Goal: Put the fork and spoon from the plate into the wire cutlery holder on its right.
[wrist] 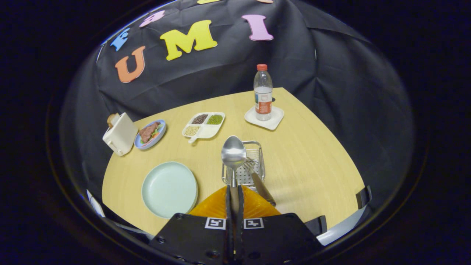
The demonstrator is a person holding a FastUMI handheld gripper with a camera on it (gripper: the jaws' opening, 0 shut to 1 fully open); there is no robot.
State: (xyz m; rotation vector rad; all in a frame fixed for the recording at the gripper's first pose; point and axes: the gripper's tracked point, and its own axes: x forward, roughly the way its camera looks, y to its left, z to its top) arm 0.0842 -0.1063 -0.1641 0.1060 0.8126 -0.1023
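Round pale-green plate (169, 189) bare. Dark-handled utensil, likely fork (262, 187), already leans in silver wire cutlery holder (245, 165) right of plate. Gripper (234, 195) clamped on handle of shiny metal spoon (233, 154), bowl up, above holder; dropping it in is what remains. Light wooden counter (312, 162): water bottle (263, 94) on coaster, sectioned white tray (203, 125), toaster (119, 133). Black cloth wall behind.
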